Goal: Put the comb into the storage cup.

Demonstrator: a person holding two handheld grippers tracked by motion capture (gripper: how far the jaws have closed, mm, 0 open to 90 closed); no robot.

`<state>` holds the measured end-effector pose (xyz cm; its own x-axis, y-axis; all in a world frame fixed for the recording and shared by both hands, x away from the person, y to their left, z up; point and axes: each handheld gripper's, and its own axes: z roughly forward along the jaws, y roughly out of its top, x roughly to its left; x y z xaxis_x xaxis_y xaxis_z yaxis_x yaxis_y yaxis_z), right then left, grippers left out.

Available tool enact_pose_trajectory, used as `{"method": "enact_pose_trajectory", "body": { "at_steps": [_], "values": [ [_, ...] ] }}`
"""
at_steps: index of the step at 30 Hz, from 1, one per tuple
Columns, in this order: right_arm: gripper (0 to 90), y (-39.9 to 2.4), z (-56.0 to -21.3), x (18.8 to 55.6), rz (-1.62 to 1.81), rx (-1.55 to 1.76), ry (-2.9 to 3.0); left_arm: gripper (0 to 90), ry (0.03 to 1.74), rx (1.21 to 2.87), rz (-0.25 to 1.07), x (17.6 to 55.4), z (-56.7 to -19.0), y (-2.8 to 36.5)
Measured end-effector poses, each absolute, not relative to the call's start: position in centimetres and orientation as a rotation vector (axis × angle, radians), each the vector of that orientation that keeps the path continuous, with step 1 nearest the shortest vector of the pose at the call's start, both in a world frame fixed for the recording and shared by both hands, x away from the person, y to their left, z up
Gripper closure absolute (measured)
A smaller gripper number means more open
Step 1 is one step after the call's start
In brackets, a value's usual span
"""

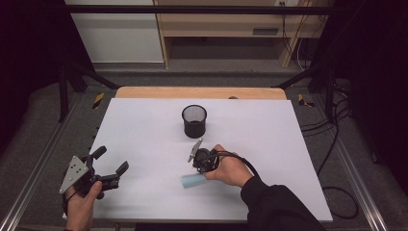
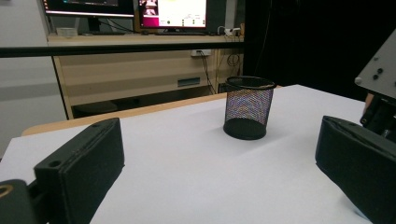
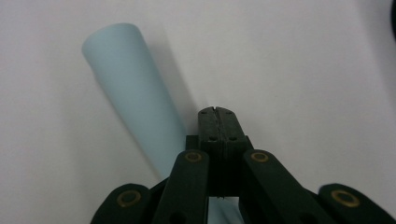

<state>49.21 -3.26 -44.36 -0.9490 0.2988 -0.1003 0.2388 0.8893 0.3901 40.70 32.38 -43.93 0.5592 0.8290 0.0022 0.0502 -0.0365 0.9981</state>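
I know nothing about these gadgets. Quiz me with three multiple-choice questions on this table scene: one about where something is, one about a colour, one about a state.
1. Where does the black mesh cup stand?
A. on the white sheet's far middle
B. at the table's near left corner
C. on the floor

2. What colour is the tube beside the right gripper?
A. red
B. pale blue
C. yellow

3. How do the left gripper's jaws stand?
A. wide apart, nothing between them
B. shut on the cup
C. shut on the tube

Answers: 1 A, the high view shows it there. 2 B, the right gripper view shows it pale blue. 3 A, bare sheet lies between them.
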Motion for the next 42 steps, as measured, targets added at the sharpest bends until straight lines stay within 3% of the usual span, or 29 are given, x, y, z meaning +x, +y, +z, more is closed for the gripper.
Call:
{"method": "enact_pose_trajectory", "body": {
  "at_steps": [22, 33, 42],
  "values": [
    [90.0, -4.9, -45.0, 46.7, 0.632, 0.417, 2.931, 1.2, 0.792, 1.497, 0.741, 40.7, -44.0, 32.3],
    [90.0, -8.1, -43.2, 46.7, 1.037, 0.577, 2.678, 1.3, 0.791, 1.511, 0.742, 40.7, -44.1, 32.1],
    [80.9, -12.5, -42.1, 46.5, 1.271, 0.773, 2.416, 1.2, 0.800, 1.526, 0.741, 40.9, -44.2, 32.1]
  ]
}}
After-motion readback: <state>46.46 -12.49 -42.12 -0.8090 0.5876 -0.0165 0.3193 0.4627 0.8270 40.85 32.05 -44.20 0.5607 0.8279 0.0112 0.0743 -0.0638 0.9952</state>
